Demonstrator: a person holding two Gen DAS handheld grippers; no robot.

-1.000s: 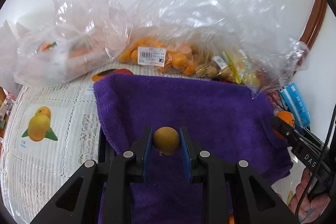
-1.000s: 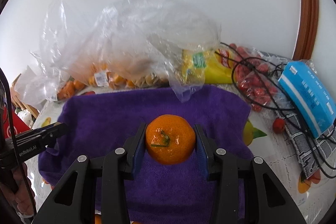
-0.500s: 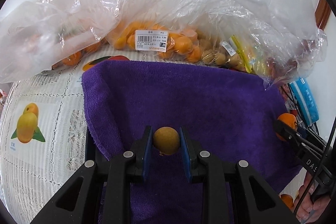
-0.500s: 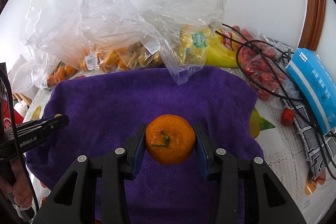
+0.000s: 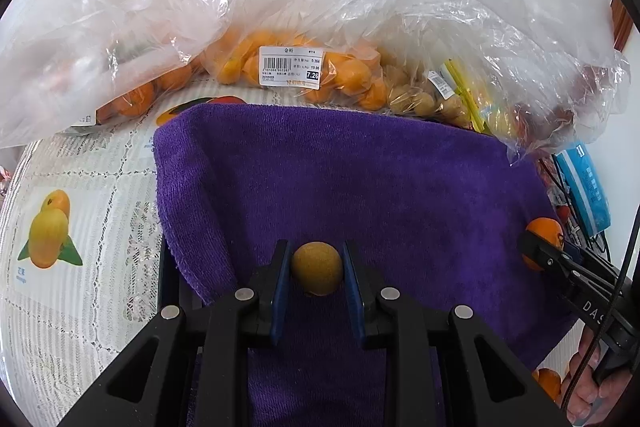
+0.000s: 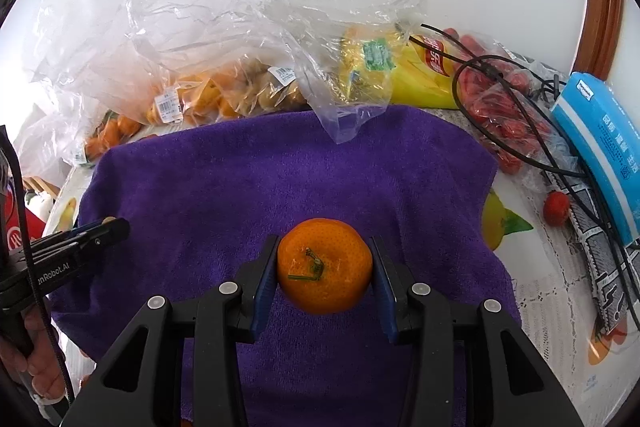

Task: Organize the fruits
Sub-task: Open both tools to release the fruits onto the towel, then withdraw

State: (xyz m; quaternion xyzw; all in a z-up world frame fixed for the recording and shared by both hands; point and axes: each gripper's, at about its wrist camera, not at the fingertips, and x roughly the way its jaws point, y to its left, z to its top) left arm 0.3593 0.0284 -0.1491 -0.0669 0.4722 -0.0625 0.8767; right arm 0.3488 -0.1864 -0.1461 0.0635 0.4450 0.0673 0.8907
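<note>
White wall stands behind the table; on the lace tablecloth (image 5: 100, 163) lies a purple towel (image 5: 340, 179), bare across its middle; along its far edge are clear plastic bags (image 5: 360, 7) holding small orange fruits (image 5: 352, 75) and pale brown ones. We hold a fruit in each tool, both above the near part of the towel; our left gripper (image 5: 317, 269) is clamped on a small brown fruit (image 5: 317, 269), round, dull and finely speckled; our right gripper (image 6: 325, 265) is clamped on a mandarin (image 6: 325, 265), glossy and pitted, its green stem facing the camera. The coming move, we judge, turns on this: open towel lies straight ahead of and below both, the left tool over its left side, the right nearer its middle; neither fruit has a long axis to align.
</note>
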